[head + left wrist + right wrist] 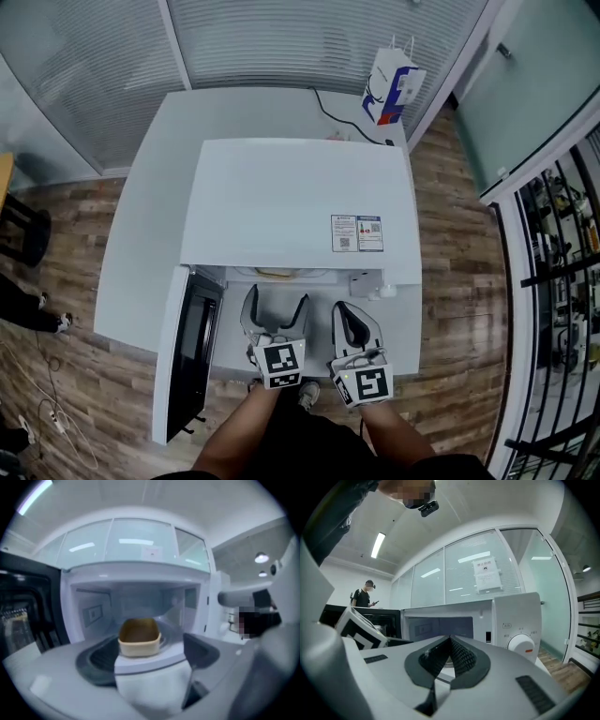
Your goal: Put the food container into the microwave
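Note:
The beige food container (139, 638), with brown food in it, stands inside the cavity of the white microwave (136, 581). In the head view only a sliver of the container (277, 273) shows under the microwave's (300, 202) top. My left gripper (275, 314) is just in front of the opening with its jaws wide open; the container sits beyond the pads (201, 649), untouched. My right gripper (352, 323) hovers beside it, in front of the control panel, shut with nothing between its pads (461, 656). The dial (520, 644) lies to its right.
The microwave door (192, 347) hangs open to the left, over the white table's (141, 253) front edge. A paper bag (392, 86) stands at the table's back right corner. A person (363, 595) stands far off behind glass. A black rack (562, 262) is at the right.

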Available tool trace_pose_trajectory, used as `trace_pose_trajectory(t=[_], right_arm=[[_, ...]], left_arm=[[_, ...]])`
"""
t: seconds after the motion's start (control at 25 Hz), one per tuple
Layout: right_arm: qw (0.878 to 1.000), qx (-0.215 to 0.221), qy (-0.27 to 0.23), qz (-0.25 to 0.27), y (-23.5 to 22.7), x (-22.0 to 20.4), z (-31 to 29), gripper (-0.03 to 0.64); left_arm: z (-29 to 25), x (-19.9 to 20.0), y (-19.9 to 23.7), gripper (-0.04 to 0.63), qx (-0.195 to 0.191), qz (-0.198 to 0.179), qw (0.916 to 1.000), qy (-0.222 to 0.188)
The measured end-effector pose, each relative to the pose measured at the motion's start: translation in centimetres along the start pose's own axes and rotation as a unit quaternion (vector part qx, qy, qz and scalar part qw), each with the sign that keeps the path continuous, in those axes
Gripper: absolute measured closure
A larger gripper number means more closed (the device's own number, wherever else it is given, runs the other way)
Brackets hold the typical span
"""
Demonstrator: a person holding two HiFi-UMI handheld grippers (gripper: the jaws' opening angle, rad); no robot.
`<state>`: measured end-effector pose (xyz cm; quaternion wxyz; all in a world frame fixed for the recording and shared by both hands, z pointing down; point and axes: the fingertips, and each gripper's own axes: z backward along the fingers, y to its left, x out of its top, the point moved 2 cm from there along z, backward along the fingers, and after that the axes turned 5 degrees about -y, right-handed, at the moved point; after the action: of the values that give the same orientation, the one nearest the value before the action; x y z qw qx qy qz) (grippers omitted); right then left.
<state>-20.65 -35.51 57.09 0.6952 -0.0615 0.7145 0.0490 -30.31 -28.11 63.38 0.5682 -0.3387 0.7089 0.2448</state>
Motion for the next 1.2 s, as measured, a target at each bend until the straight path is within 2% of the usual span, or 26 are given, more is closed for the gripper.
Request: trace_pose_trajectory(t=[0.2, 0.44, 0.64, 0.92, 1.2], right_arm=[[0.999, 0.013, -0.03, 0.01, 0.1, 2.5, 0.8, 0.618], [0.998, 0.028, -0.051, 0.021, 0.7, 5.0, 2.6, 0.618], [0.997, 0.033, -0.071, 0.017, 2.0, 6.9, 3.5, 0.618], [0.995, 0.051, -0.077, 0.044, 3.7, 9.3, 4.0, 0.618], [0.993, 0.048, -0.086, 0.06, 4.1, 11.0, 4.3, 0.618]], left_arm=[[4.0, 3.3, -0.1, 0.375, 0.011, 0.003, 0.9982, -0.059], [8.0, 5.3, 0.8, 0.589, 0.015, -0.019, 0.9978, -0.062], [10.3, 6.6, 1.5, 0.589, 0.006, -0.023, 0.9976, -0.066], [11.8, 8.0, 1.2, 0.589, -0.009, 0.003, 0.9975, -0.07], [12.3, 9.6, 1.8, 0.589, -0.01, 0.005, 0.996, -0.089]])
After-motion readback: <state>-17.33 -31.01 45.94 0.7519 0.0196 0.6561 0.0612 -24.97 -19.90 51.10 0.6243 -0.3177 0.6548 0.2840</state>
